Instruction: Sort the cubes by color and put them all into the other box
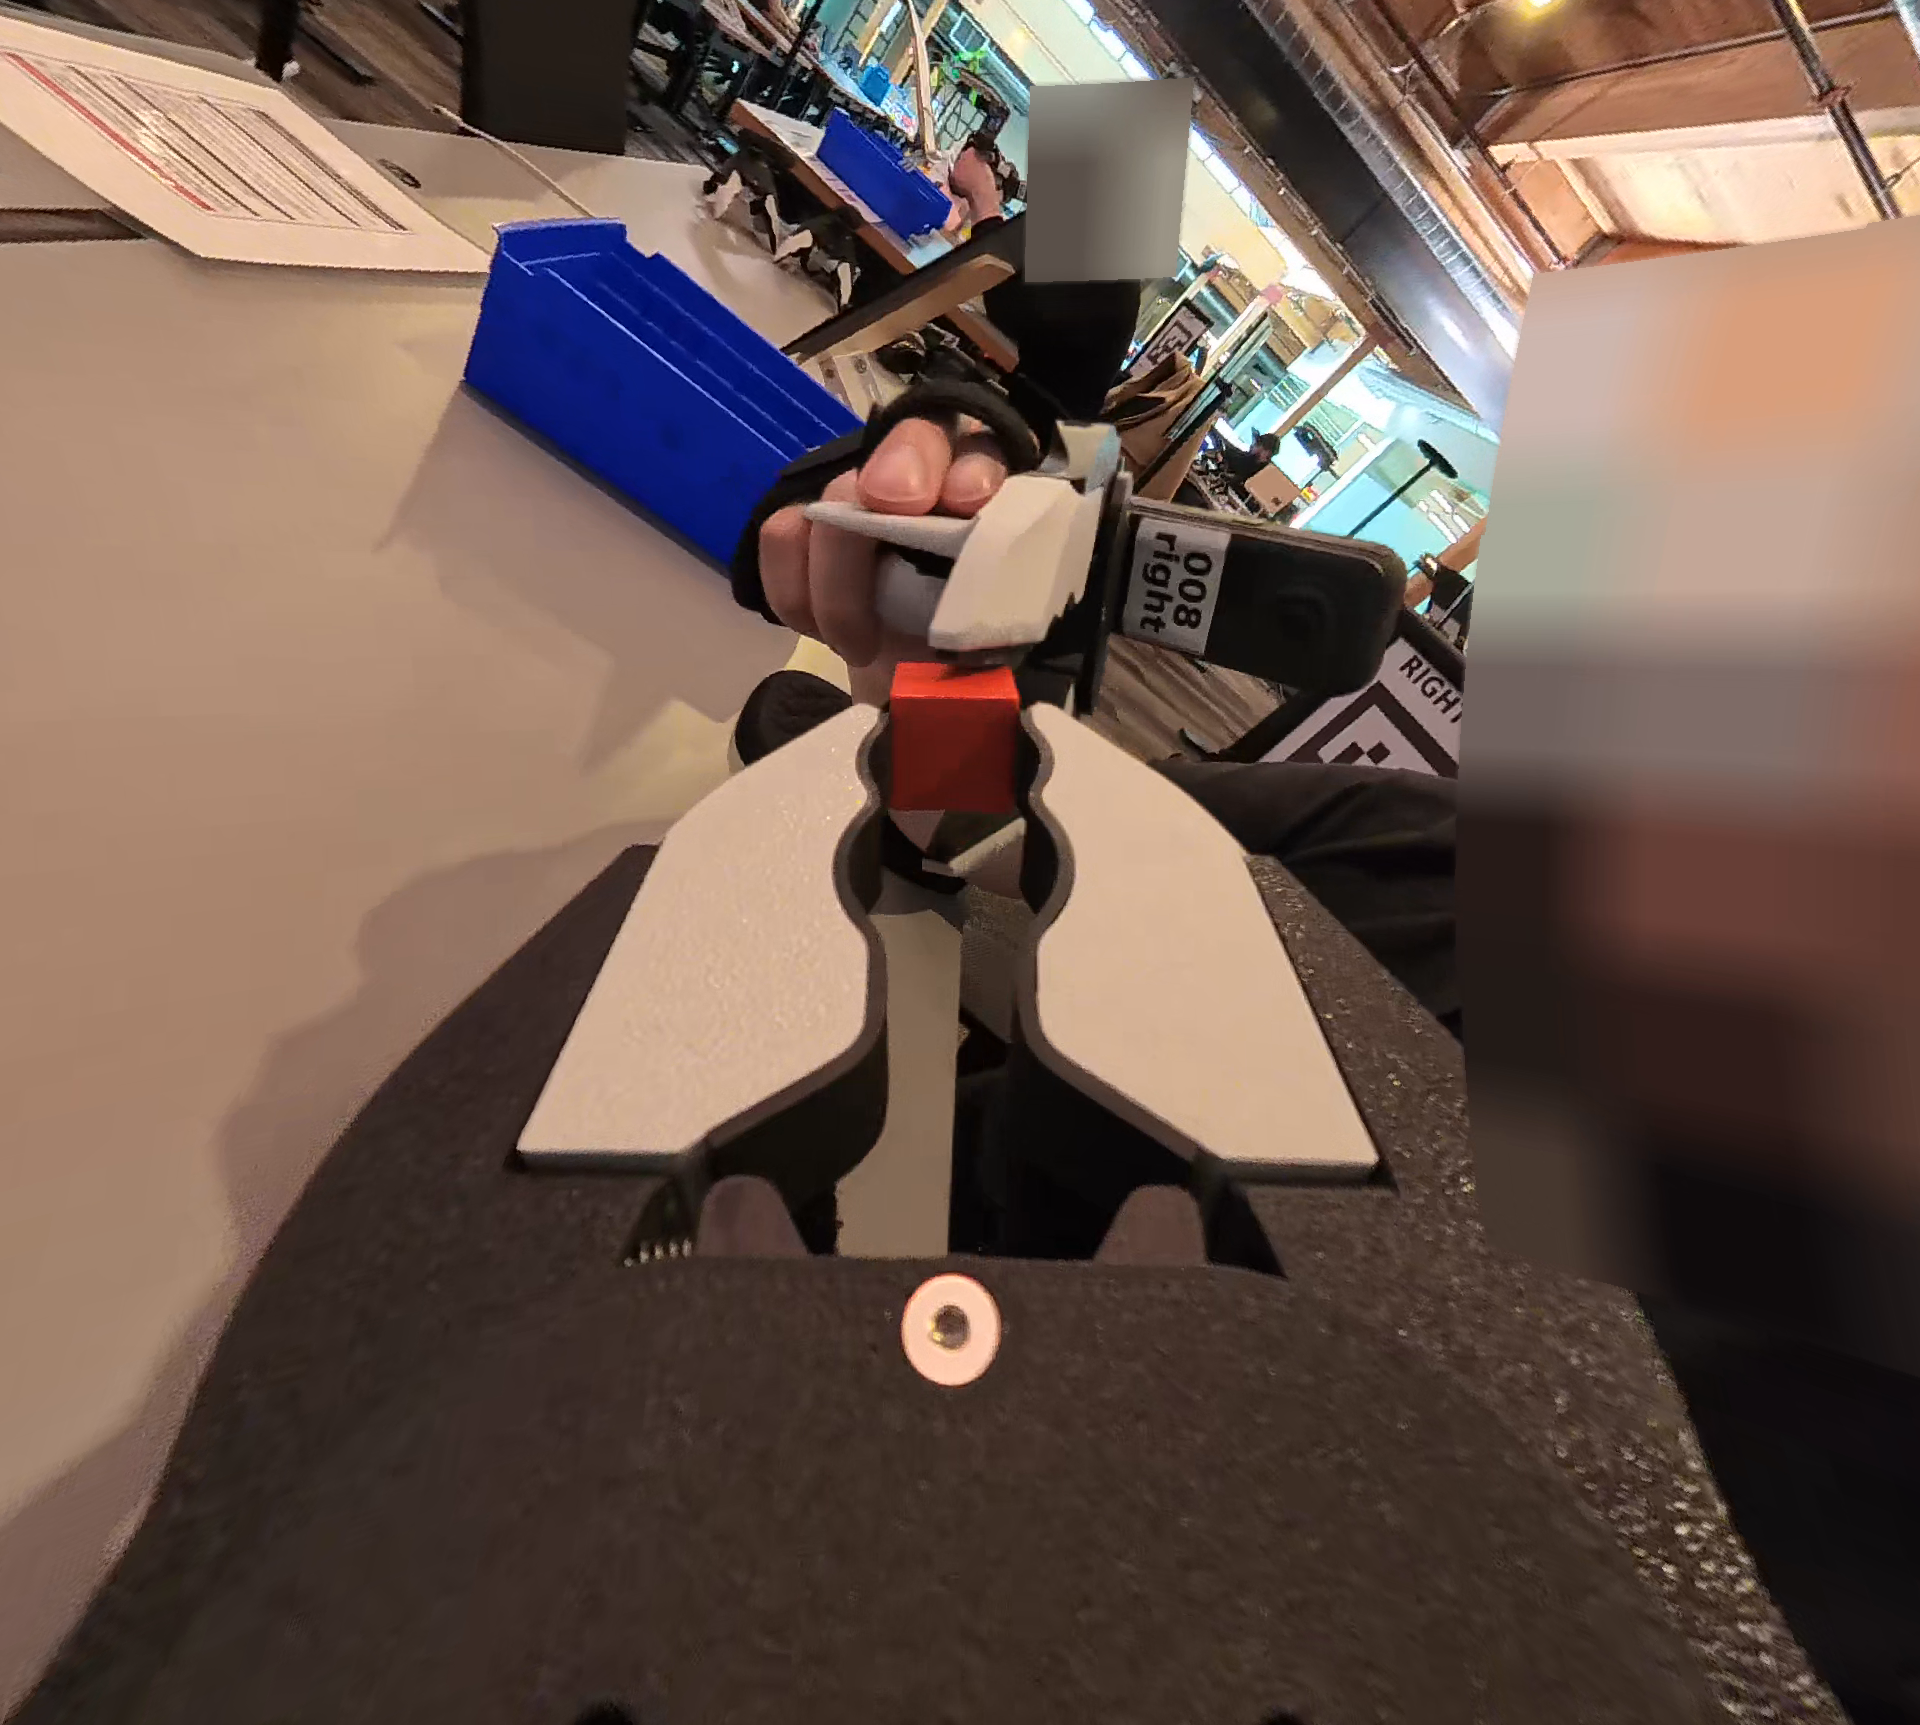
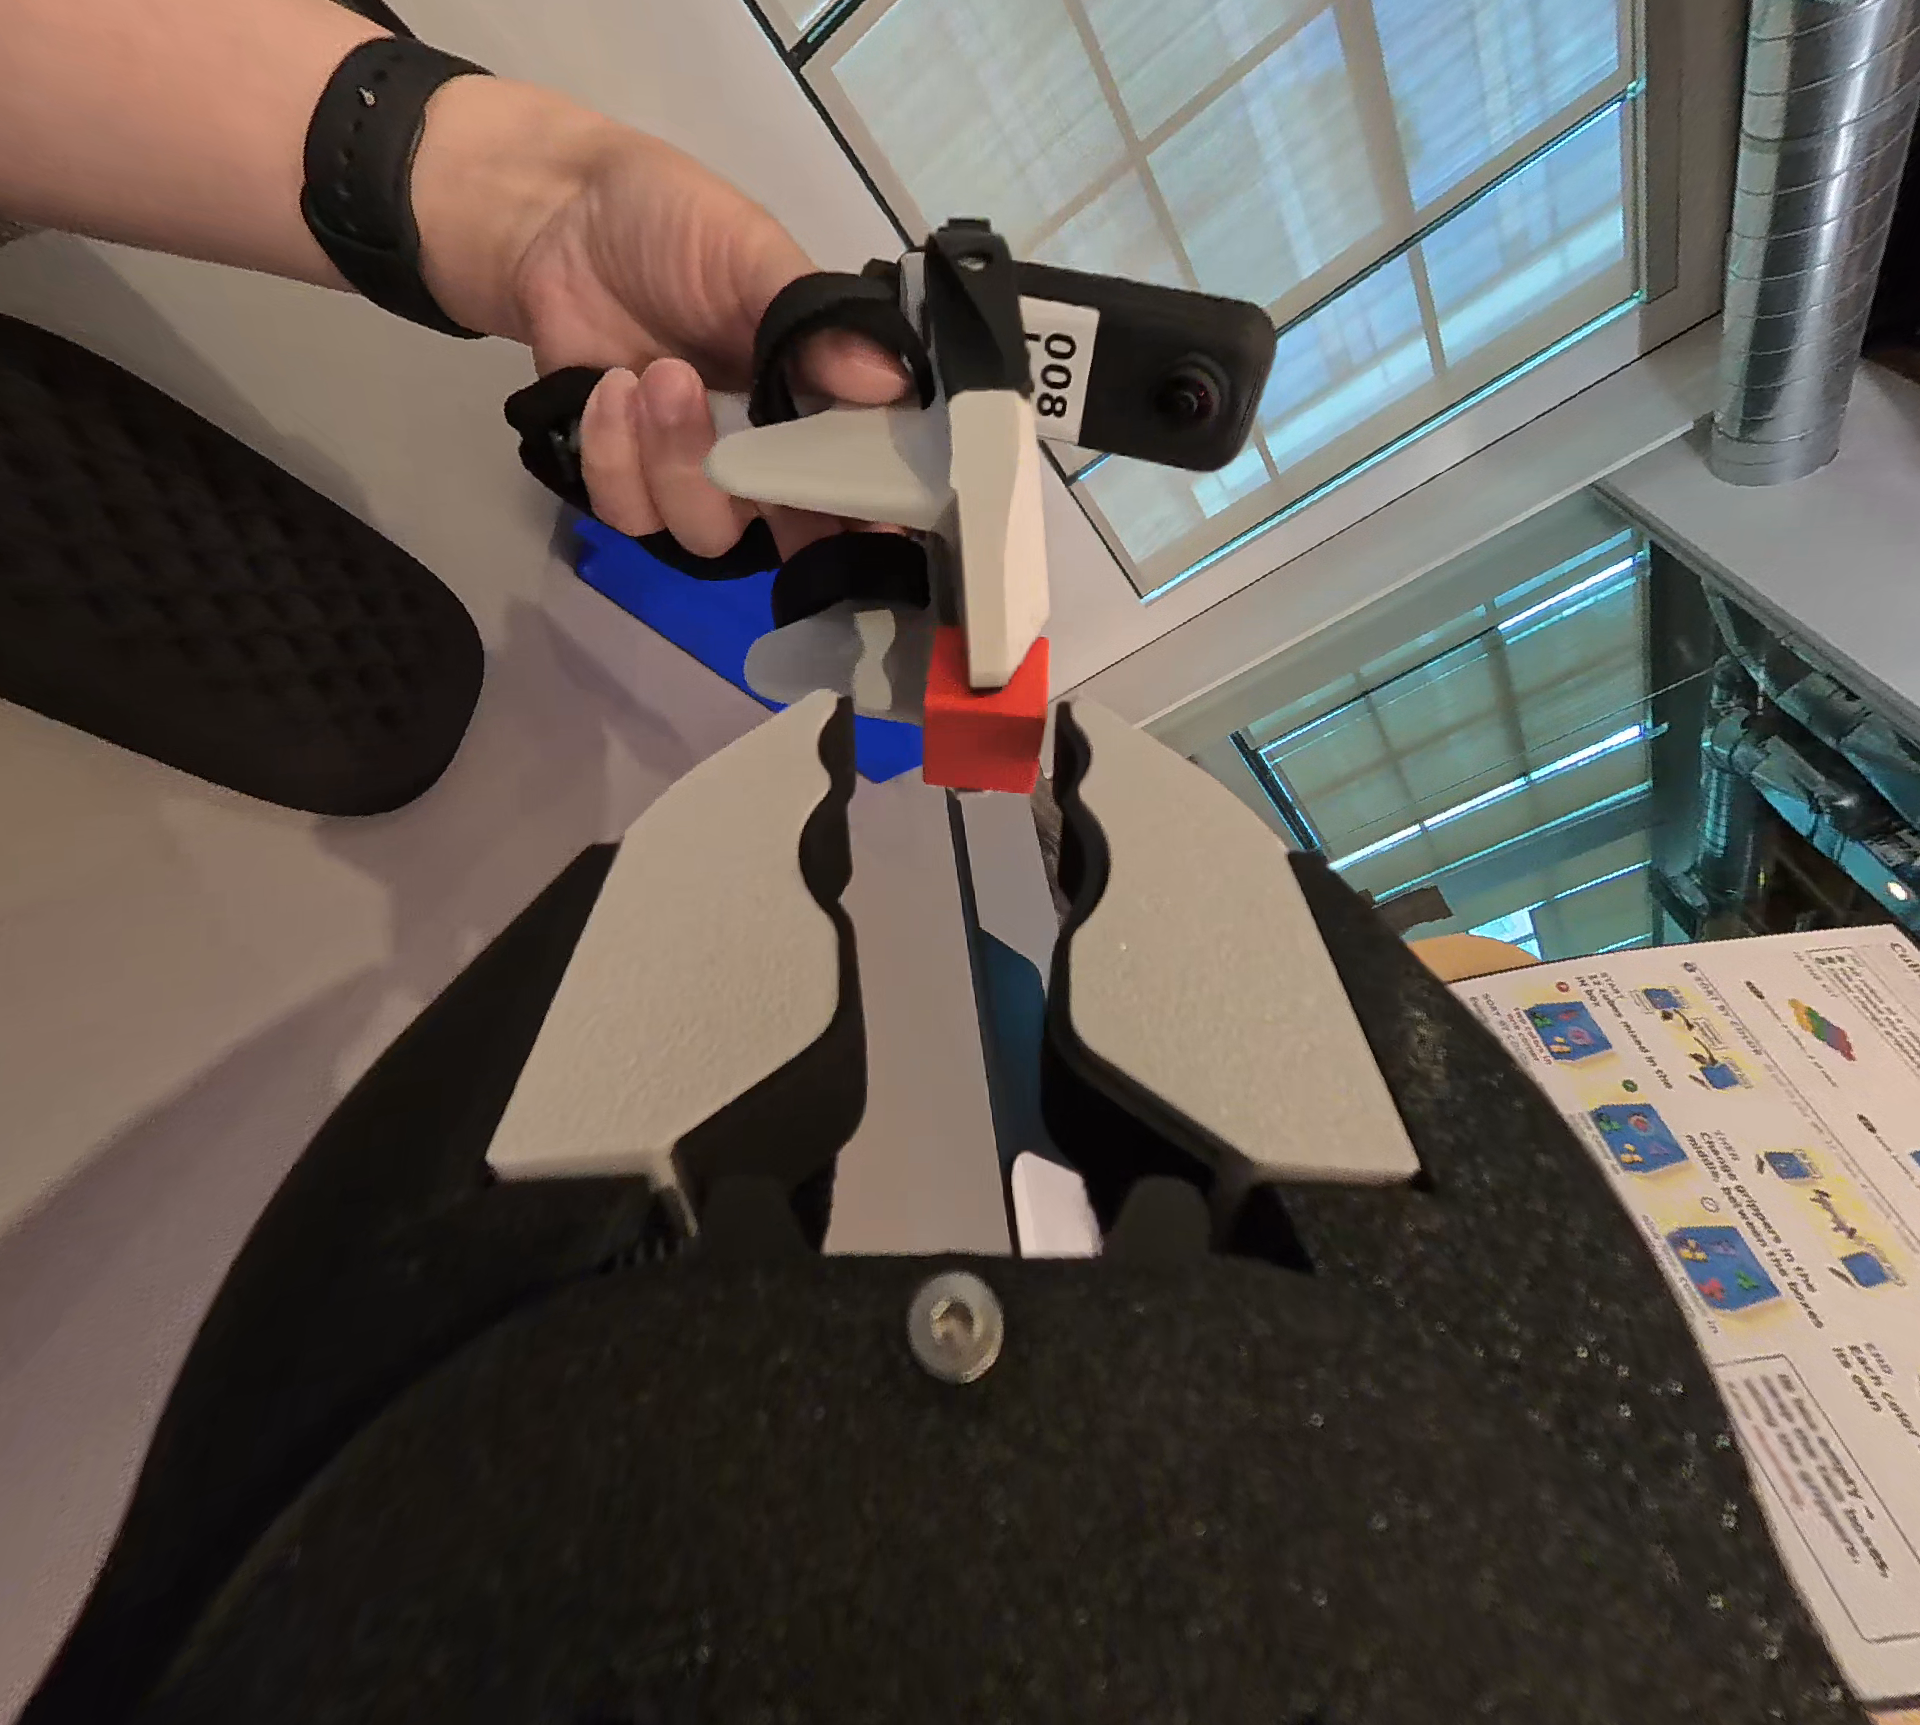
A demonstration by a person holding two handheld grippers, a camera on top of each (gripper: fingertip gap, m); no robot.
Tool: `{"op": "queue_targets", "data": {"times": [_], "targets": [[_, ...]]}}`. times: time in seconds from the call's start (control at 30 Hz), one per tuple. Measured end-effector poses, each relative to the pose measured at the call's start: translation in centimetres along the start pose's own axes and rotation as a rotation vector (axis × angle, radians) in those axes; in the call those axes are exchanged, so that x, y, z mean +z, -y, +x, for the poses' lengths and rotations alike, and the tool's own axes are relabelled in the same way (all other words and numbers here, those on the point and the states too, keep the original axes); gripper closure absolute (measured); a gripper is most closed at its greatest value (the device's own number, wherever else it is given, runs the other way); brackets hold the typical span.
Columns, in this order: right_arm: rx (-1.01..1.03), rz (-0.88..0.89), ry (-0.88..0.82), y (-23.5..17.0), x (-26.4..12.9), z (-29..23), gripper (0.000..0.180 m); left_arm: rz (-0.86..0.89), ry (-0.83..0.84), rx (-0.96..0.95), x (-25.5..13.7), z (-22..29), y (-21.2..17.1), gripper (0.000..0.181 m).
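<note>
We find the small red plastic cube (image 1: 951, 750) held in the air, off the pale grey surface (image 1: 260, 532), and pinched at the very tips of the left tongs (image 1: 954, 740), which are closed to the cube's width with a grey finger against each side. From the right wrist view the right tongs (image 2: 951, 725) meet it head-on: the cube sits at twelve o'clock, just at their tips, with a clear gap on the nine o'clock side, so we judge them parted and holding nothing. A cube has no long axis to line up (any pair of free faces would do), and both hands are equally near, since the two tools meet at the cube. The relation that matters is that the left fingers already cover one pair of faces, so the right must close across another pair. The blue plastic box (image 1: 644, 366) lies on the surface toward ten o'clock of the cube in the left wrist view, well apart. For writing, each tool's black camera carries a white label, and a printed instruction sheet (image 2: 1714, 1156) lies at four o'clock; we leave their words unread.
</note>
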State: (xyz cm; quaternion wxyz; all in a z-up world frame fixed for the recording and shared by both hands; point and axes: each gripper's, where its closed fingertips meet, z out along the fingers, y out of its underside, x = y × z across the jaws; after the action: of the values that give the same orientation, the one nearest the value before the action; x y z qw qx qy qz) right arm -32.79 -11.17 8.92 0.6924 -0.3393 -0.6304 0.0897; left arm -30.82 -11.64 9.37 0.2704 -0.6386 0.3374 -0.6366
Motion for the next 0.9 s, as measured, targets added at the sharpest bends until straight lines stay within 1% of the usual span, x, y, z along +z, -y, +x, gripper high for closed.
{"op": "queue_targets", "data": {"times": [0.2, 0.3, 0.43, 0.5, 0.6, 0.67, 0.73, 0.77, 0.83, 0.9], "targets": [[0.008, -0.002, -0.009, -0.2, 0.0, 0.2, 0.147, -0.011, -0.031, -0.008, 0.5, 0.4, -0.3, 0.159], [-0.005, 0.010, -0.011, 0.0, 0.0, 0.1, 0.157, -0.016, -0.040, -0.010, 0.8, 0.4, -0.5, 0.159], [0.001, 0.010, -0.006, 0.0, -0.1, 0.1, 0.157, 0.000, -0.045, -0.020, 0.8, 0.4, -0.4, 0.159], [0.021, 0.030, 0.005, 0.4, -0.2, 0.1, 0.158, 0.017, -0.079, -0.041, 0.7, 0.9, -0.3, 0.158], [0.022, 0.007, 0.009, 0.3, -1.0, 0.9, 0.158, 0.046, -0.124, -0.073, -0.2, 1.2, -0.2, 0.154], [0.001, -0.051, -0.014, -0.1, -2.5, 2.4, 0.158, 0.050, -0.092, -0.051, -1.0, 0.7, -0.6, 0.154], [-0.011, -0.205, -0.083, -1.9, -5.9, 5.7, 0.158, 0.052, -0.019, -0.022, -1.9, -0.2, -1.4, 0.154], [0.028, -0.305, -0.125, -3.3, -8.7, 7.7, 0.158, 0.044, 0.040, -0.004, -2.4, -1.0, -2.0, 0.154], [0.199, -0.543, -0.247, -7.7, -16.7, 11.2, 0.158, 0.023, 0.183, 0.032, -3.7, -2.9, -3.2, 0.155], [0.381, -0.795, -0.455, -13.3, -26.8, 13.1, 0.158, 0.007, 0.328, 0.046, -5.2, -4.8, -4.4, 0.154]]}}
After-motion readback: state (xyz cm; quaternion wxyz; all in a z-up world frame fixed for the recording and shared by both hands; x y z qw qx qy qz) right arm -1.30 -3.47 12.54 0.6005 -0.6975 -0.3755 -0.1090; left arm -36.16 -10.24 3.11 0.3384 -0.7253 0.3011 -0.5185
